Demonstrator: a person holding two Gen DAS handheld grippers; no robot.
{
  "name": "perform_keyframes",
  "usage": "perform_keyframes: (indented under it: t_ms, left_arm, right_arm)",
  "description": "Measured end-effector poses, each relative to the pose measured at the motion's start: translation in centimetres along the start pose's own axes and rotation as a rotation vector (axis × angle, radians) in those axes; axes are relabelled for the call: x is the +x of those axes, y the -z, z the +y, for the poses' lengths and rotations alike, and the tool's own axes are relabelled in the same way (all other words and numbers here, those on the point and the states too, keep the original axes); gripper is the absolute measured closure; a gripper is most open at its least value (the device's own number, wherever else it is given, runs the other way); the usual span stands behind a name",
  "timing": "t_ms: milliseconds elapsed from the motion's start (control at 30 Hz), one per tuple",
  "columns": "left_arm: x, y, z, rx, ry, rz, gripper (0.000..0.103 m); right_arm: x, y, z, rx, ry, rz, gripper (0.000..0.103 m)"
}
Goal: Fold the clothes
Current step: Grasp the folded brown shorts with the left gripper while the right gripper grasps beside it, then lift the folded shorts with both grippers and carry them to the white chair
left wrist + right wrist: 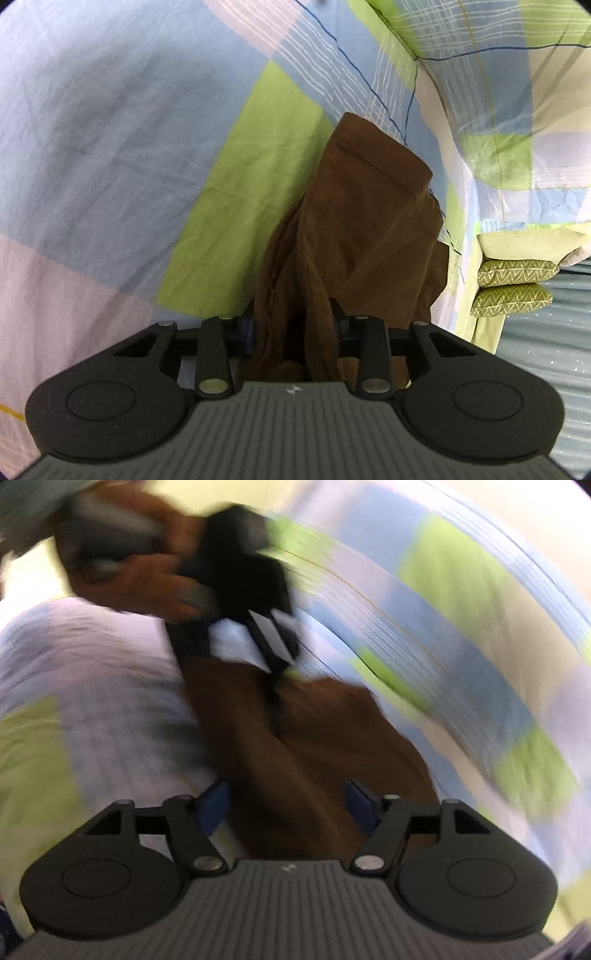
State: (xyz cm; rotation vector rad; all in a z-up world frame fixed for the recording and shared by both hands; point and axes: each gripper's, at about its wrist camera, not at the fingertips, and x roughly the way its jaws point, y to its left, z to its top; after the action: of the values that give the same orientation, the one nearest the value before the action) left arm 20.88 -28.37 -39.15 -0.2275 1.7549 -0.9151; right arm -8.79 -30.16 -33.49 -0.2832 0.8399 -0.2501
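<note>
The brown garment (365, 221) hangs limp and bunched over the checked bedsheet (110, 129); it looks light, soft and floppy, so it is best taken at a hem or corner. The left gripper (295, 321) has its jaws clamped on a gathered fold. The right gripper (286, 801), its view blurred, points along the cloth toward the person's hand (140, 572), with the jaws apart around the cloth.

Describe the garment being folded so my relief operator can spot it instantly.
Start at the checked blue, pink and green bedsheet filling the left wrist view. The brown garment runs up it from the left gripper. It is the only plain dark cloth among pale checks.
</note>
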Motion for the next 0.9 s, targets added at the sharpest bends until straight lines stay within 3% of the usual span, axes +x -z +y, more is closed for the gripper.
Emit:
perform_keyframes:
  t_ms: [167,233,300,400,633,800,833,900]
  left_arm:
    - [-0.2,0.1,0.2,-0.004,-0.016,0.006,0.059]
    - [-0.3,0.1,0.4,-0.015,-0.015,0.008,0.058]
    - [-0.3,0.1,0.6,-0.024,-0.017,0.011,0.058]
    - [0.2,-0.1,0.4,-0.027,-0.022,0.022,0.057]
    - [0.4,-0.4,-0.1,0.007,-0.017,0.051,0.058]
    - [0.7,-0.6,-0.8,0.081,-0.025,0.072,0.057]
    - [0.8,-0.6,-1.0,0.097,-0.028,0.074,0.057]
    - [0.9,-0.5,-1.5,0.143,-0.046,0.068,0.061]
  right_arm:
    - [0.5,4.4,-10.2,0.376,0.037,0.136,0.033]
    - [1.3,6.1,-14.1,0.582,-0.015,0.134,0.032]
    - [2.5,8.6,-18.5,0.866,-0.099,0.092,0.031]
    - [4.8,10.8,-21.0,1.06,-0.278,0.076,0.031]
    - [8.8,10.1,-19.9,1.088,-0.615,0.107,0.035]
    - [10.3,8.3,-17.9,1.062,-0.67,0.113,0.04]
    - [10.7,8.0,-17.6,1.056,-0.669,0.115,0.044]
    - [11.2,7.9,-17.3,1.057,-0.652,0.122,0.078]
